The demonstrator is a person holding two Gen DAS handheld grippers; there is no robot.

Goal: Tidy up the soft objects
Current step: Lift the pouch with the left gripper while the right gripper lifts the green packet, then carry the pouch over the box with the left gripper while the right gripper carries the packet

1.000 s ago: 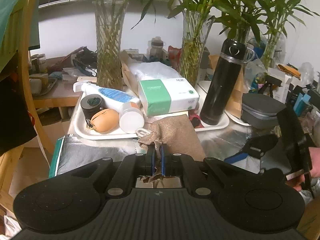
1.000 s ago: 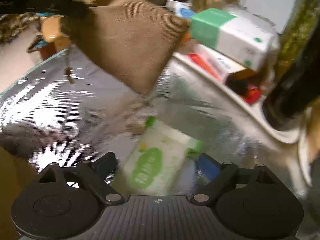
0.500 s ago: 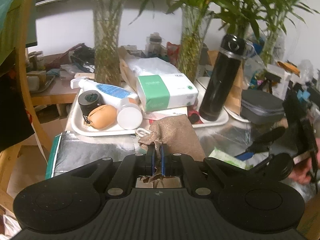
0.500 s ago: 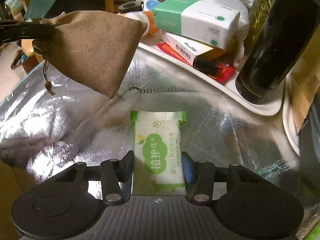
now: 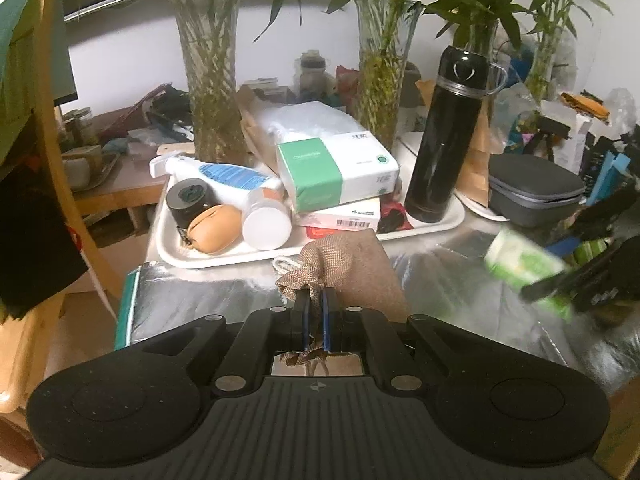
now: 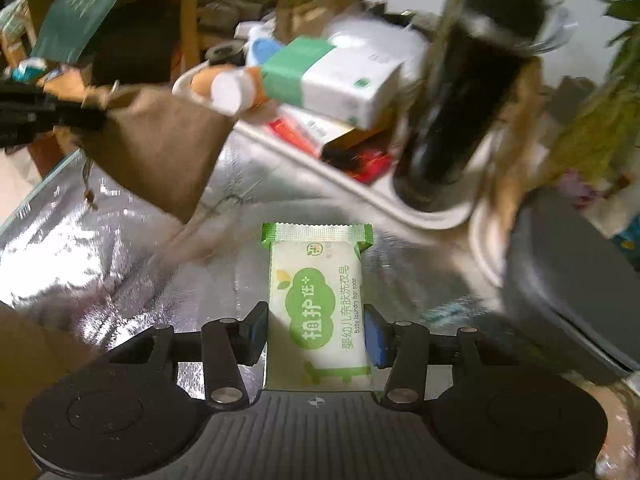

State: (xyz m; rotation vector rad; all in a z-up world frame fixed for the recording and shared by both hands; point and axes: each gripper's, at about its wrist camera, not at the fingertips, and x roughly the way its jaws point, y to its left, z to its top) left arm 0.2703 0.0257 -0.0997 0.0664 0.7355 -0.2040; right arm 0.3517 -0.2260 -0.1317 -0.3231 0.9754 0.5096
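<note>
My left gripper (image 5: 315,300) is shut on the gathered mouth of a brown burlap drawstring pouch (image 5: 352,268), held above the silver foil surface; the pouch also hangs at the left in the right wrist view (image 6: 160,152). My right gripper (image 6: 316,330) is shut on a white and green wrapped bar of baby laundry soap (image 6: 320,300), held off the foil. The same bar shows blurred at the right in the left wrist view (image 5: 524,264), gripped by the right gripper (image 5: 580,284).
A white tray (image 5: 200,258) behind the pouch holds a green and white tissue box (image 5: 340,172), a spray bottle (image 5: 224,174), a tan coin purse (image 5: 214,228), a black tape roll and a black flask (image 5: 444,136). A grey hard case (image 5: 536,192) sits at the right. Glass vases stand behind.
My right gripper closed on the soap bar and lifted it off the foil, swinging the view right. My left gripper keeps hold of the pouch, nearly still.
</note>
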